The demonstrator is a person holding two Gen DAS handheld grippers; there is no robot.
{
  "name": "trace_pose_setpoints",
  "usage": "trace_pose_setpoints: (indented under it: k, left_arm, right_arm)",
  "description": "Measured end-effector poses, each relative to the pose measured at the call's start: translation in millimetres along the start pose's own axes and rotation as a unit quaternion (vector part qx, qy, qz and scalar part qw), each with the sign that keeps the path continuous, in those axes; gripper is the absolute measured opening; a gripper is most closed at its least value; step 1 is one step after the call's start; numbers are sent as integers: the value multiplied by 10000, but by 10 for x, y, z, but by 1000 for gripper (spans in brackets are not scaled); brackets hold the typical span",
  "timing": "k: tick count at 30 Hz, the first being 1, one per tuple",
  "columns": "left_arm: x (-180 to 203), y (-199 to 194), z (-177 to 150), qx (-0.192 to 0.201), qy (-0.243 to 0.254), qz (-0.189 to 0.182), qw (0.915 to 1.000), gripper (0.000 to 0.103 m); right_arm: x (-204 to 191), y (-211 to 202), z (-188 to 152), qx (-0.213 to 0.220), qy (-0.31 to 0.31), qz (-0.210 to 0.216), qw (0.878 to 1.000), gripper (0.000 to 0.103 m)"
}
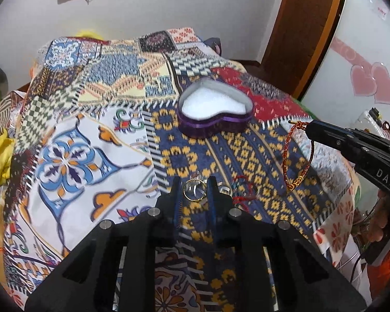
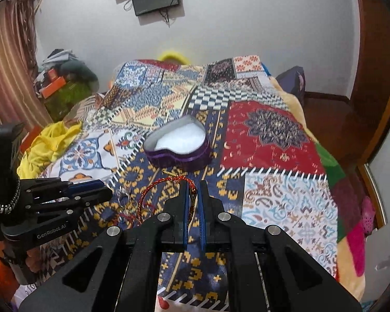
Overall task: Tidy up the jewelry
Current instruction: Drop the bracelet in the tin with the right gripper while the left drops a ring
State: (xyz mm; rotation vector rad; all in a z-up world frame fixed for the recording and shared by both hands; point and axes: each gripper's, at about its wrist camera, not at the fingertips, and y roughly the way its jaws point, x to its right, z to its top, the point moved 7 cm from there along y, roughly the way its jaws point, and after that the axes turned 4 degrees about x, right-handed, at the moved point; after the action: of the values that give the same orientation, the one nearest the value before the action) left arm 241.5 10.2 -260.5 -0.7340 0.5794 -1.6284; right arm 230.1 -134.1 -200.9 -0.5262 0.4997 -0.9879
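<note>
While box (image 1: 215,109) sits empty on quilt (image 1: 72,119), right gripper (image 2: 193,191) clamps bracelet (image 1: 296,156) aloft; left gripper (image 1: 194,189), fingers apart, straddles ring (image 1: 194,189). Nothing stowed yet.

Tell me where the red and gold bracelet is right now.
The red and gold bracelet hangs from the right hand-held gripper, lifted over the patchwork blanket, just short of the purple heart-shaped box.

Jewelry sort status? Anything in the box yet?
Nothing done: the heart-shaped box shows only white lining. In hand: right gripper is shut on the red-gold bracelet, lifted off the quilt. Left: the gold ring sits between the left gripper fingers, ungrasped; red cord pieces beside it remain.
</note>
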Motion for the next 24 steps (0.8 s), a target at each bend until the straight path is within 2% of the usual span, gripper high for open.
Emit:
trace_pose_setpoints:
  k: [11,24]
  left_arm:
    - [26,-238,471,594,39,12,9982,18]
    - [24,-117,826,818,71,-24,9966,18]
  right_arm:
    - [-79,-80,383,502,-81,-87,9987,6]
    - [-49,115,678,749,-143,-209,9969,6]
